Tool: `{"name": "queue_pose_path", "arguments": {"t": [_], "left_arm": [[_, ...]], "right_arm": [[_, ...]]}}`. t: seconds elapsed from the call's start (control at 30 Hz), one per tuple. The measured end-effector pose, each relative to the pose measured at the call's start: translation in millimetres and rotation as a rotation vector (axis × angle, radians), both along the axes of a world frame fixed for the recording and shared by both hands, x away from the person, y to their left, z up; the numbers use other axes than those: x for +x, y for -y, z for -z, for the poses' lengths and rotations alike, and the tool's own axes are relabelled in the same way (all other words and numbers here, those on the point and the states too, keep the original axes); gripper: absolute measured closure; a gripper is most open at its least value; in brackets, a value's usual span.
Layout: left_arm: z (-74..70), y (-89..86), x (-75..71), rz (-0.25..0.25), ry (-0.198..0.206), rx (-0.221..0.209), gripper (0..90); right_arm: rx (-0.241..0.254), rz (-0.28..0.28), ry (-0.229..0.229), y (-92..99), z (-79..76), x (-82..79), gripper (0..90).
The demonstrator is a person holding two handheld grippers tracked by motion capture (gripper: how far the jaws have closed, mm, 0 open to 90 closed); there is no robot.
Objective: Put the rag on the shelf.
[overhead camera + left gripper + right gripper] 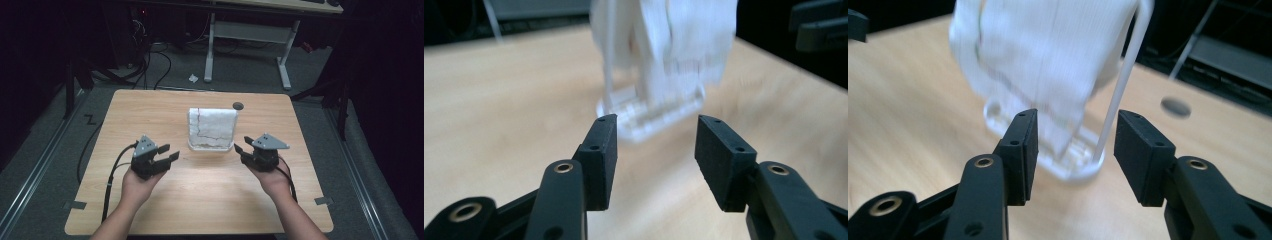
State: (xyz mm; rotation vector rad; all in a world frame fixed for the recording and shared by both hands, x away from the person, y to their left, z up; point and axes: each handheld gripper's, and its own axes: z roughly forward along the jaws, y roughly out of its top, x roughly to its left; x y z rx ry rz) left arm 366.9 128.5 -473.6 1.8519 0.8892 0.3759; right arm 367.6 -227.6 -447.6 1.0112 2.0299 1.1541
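Here both hand-held grippers, left (166,156) and right (244,148), gape empty beside the towel rack (212,129).

The right tool (1075,127) had its two black jaws standing wide apart with nothing between them, both pads bare. Just beyond them a white cloth (1043,55), blurred, hung over a white rack (1120,85) whose thin upright rod rose from a clear base on the wooden table (913,120). A thin red line ran down the cloth. A small dark round spot (1175,106) lay near the table's far edge.
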Motion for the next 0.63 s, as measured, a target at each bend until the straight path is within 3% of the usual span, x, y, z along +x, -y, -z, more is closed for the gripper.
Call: {"name": "queue_pose_path", "arguments": {"t": [0.07,0.1,0.13,0.17,0.23,0.27,0.33,0.37,0.4,0.5,0.63], "left_arm": [[16.0,0.7,-11.7,0.012,-0.020,0.034,51.7],[23.9,0.9,-17.2,0.022,-0.030,0.050,51.7],[40.0,-0.8,-27.6,0.055,-0.071,0.070,48.4],[40.0,-0.8,-27.6,0.055,-0.071,0.070,48.6],[48.7,-1.1,-36.0,0.053,-0.106,0.098,50.7],[48.4,-0.8,-39.5,0.088,-0.111,0.095,47.6],[48.3,-0.9,-40.0,0.087,-0.111,0.086,47.7],[49.1,-0.6,-37.6,0.082,-0.119,0.077,47.8],[49.1,-0.6,-37.6,0.082,-0.119,0.077,47.7],[51.3,0.1,-32.8,0.079,-0.126,0.080,47.4],[53.7,-0.9,-31.4,0.063,-0.140,0.080,44.1]], "right_arm": [[-0.017,-0.005,-0.051,-1.3,24.6,-11.7,49.8],[-0.017,-0.005,-0.051,-1.3,24.6,-11.7,49.8],[-0.031,-0.005,-0.082,-1.9,41.0,-20.9,48.4],[-0.031,-0.005,-0.082,-1.9,41.0,-20.9,48.4],[-0.029,-0.002,-0.111,-1.7,57.6,-32.7,47.9],[-0.027,-0.008,-0.144,2.6,73.8,-45.8,49.7],[-0.043,-0.015,-0.155,3.5,74.3,-46.9,48.2],[-0.045,-0.009,-0.125,9.2,71.4,-48.2,48.3],[-0.045,-0.009,-0.125,9.2,71.4,-48.2,48.3],[0.001,0.019,-0.161,15.3,74.5,-42.8,48.2],[-0.005,0.013,-0.165,17.2,77.3,-41.8,47.9]]}}
